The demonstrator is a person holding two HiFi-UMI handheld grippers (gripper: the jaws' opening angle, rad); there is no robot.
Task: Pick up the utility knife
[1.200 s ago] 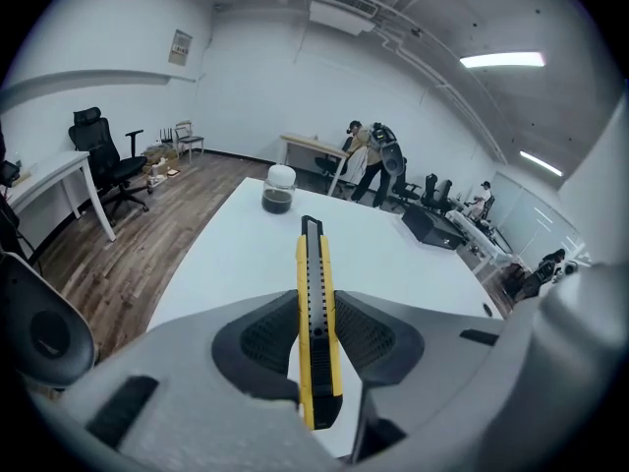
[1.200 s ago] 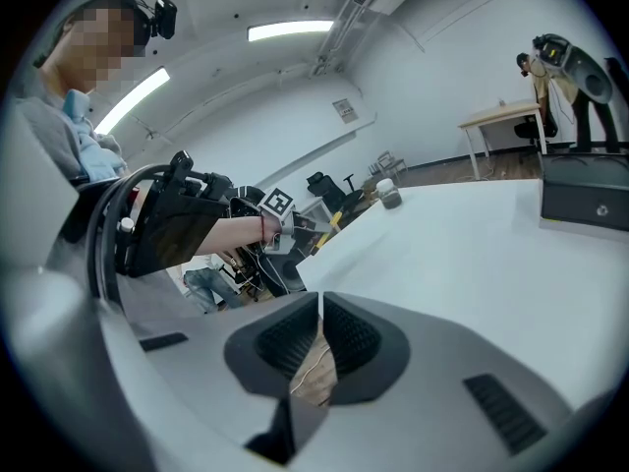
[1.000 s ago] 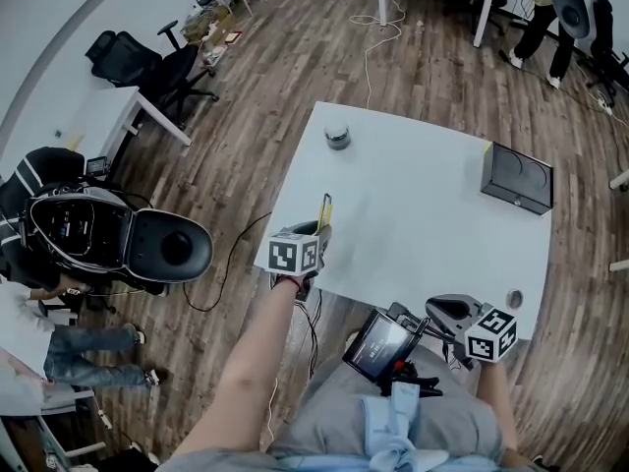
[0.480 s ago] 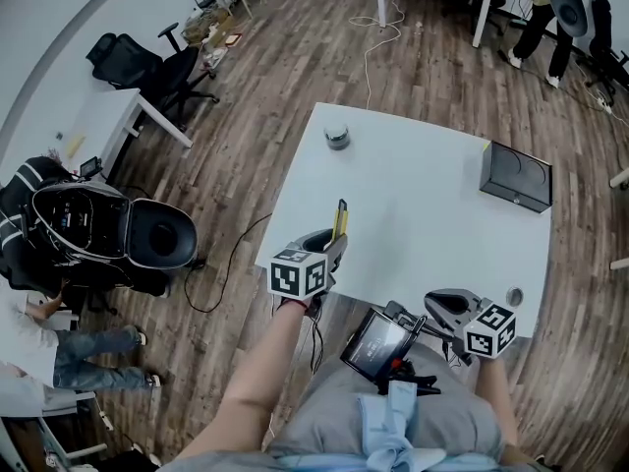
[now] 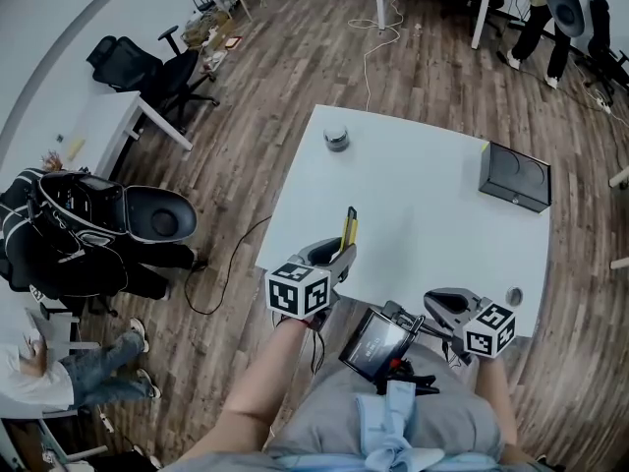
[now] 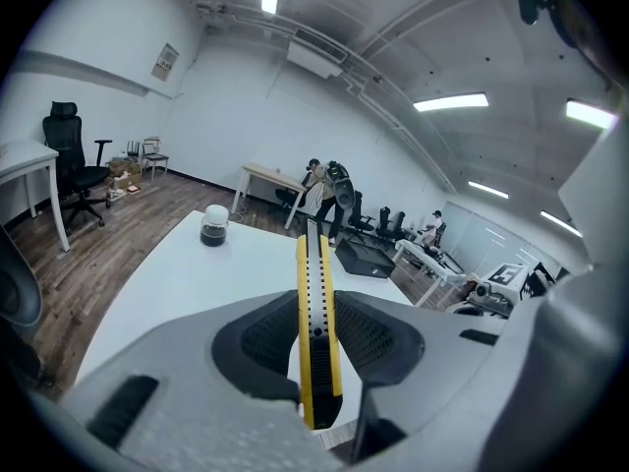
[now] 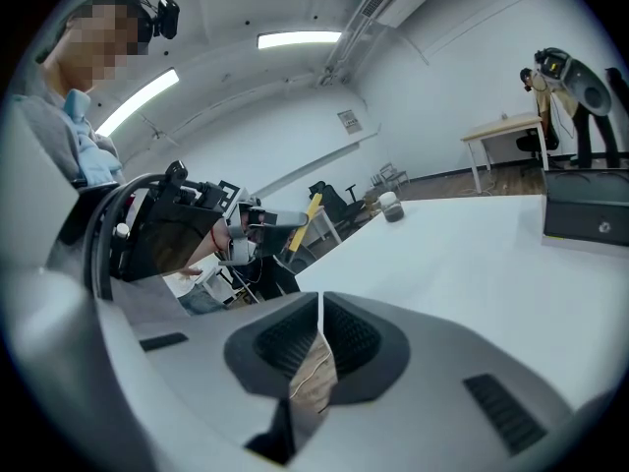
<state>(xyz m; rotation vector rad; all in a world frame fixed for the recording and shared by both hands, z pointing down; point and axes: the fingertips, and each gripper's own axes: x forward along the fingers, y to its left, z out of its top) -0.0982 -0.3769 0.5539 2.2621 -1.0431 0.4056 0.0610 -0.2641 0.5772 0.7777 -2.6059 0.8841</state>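
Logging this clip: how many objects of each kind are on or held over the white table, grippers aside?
utility knife: 1, held in the left gripper
small jar: 1
black box: 1
small round piece at the table's near edge, too small to identify: 1
Total: 4

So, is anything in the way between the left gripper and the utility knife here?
Nothing visible does. The utility knife is clamped in the jaws of the left gripper, its yellow body sticking out over the white table. The right gripper is shut, empty, well aside.
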